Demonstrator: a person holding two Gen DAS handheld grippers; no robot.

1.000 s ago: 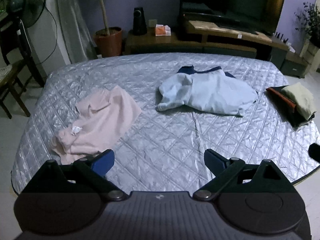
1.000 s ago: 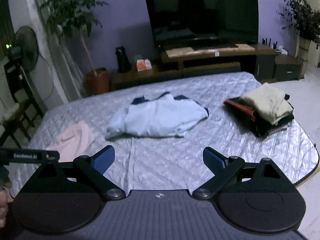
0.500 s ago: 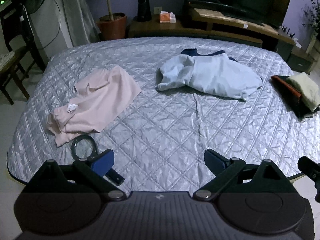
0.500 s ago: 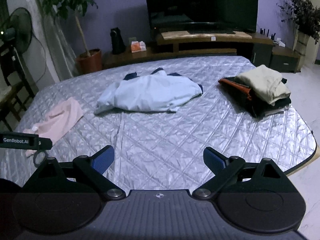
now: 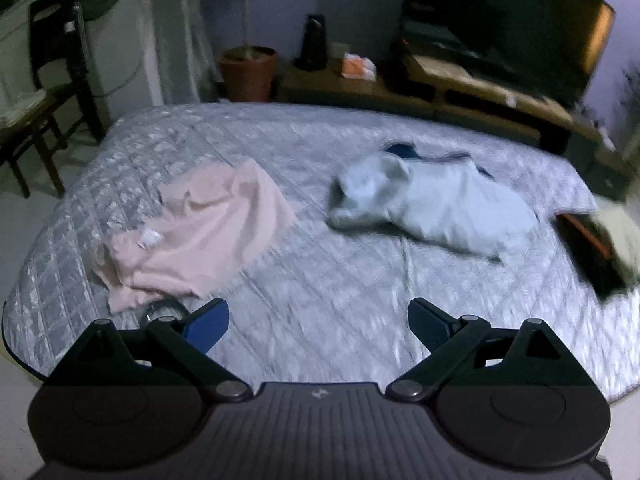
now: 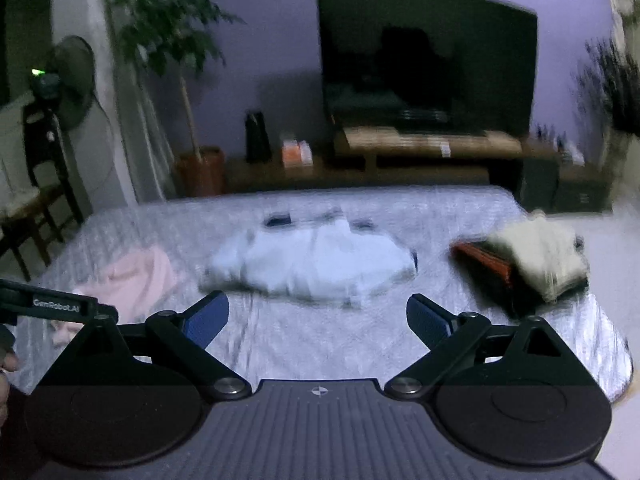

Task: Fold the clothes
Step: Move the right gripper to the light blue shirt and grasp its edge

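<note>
A crumpled pink garment [image 5: 200, 236] lies on the left of the silver quilted bed [image 5: 320, 300]. A light blue garment with dark blue trim [image 5: 436, 204] is spread unfolded near the middle. In the right wrist view the same blue garment [image 6: 316, 264] is ahead and the pink garment [image 6: 136, 276] lies at the left. My left gripper [image 5: 318, 322] hovers open over the bed's near edge, holding nothing. My right gripper [image 6: 317, 318] is open and empty too, short of the blue garment. Both views are motion-blurred.
A stack of folded clothes [image 6: 532, 268] sits at the bed's right edge. A round-lens tool [image 5: 164, 312] lies beside the pink garment. Beyond the bed stand a TV [image 6: 428, 60] on a low wooden unit, a potted plant [image 5: 248, 72], a fan [image 6: 72, 80] and a chair [image 5: 28, 128].
Both cameras have tilted up and pulled back since half a second ago, so the bed sits lower in view and the room shows more. The garments have not moved. Both grippers stay open.
</note>
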